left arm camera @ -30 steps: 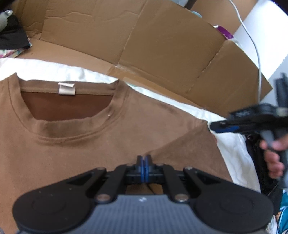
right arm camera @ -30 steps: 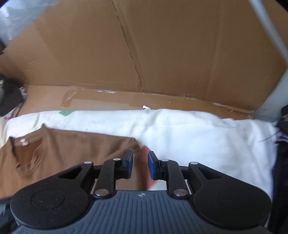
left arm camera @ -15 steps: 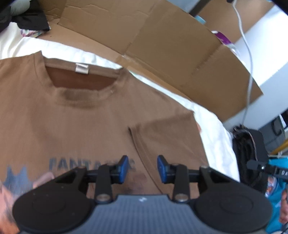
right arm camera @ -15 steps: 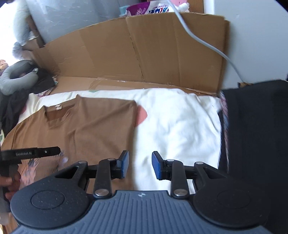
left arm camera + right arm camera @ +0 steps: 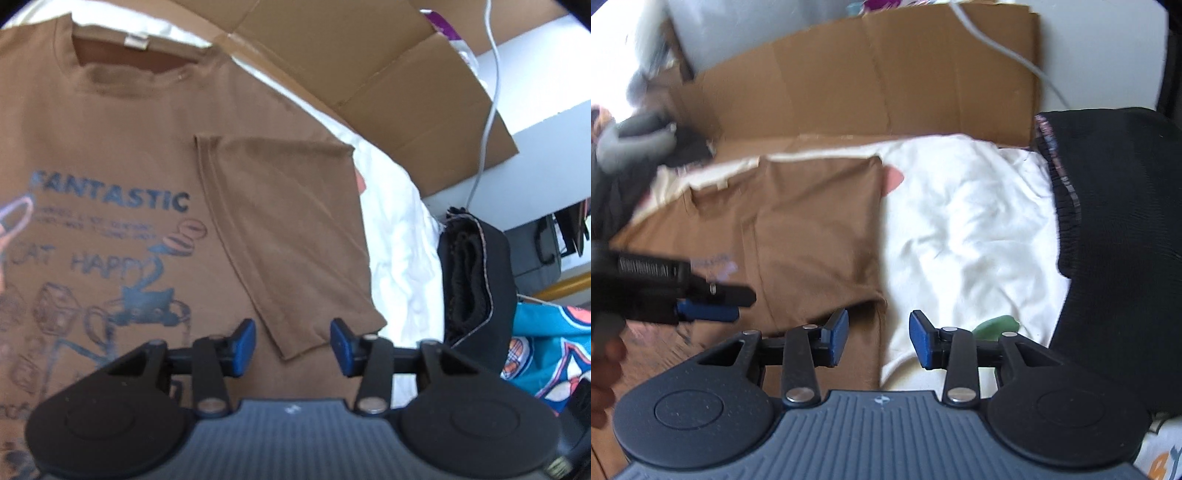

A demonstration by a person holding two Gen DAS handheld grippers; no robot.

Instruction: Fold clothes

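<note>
A brown T-shirt with a blue "FANTASTIC" print lies flat on a white sheet. Its right sleeve is folded in over the body. My left gripper hovers above the sleeve's lower corner; its jaws are opening and the blue pads touch nothing. In the right wrist view the same T-shirt fills the left half. My right gripper hangs over the shirt's right edge where it meets the sheet, jaws opening with nothing held. The left gripper shows at the far left, held by a hand.
Cardboard panels wall off the far side, with a white cable hanging over them. A black folded garment lies right of the sheet, and a teal printed cloth beyond it. A grey cushion sits far left.
The left gripper has opened, let go of the sleeve, and drawn back down the shirt. The right gripper has widened and pulled back from the shoulder toward the shirt's right edge.
</note>
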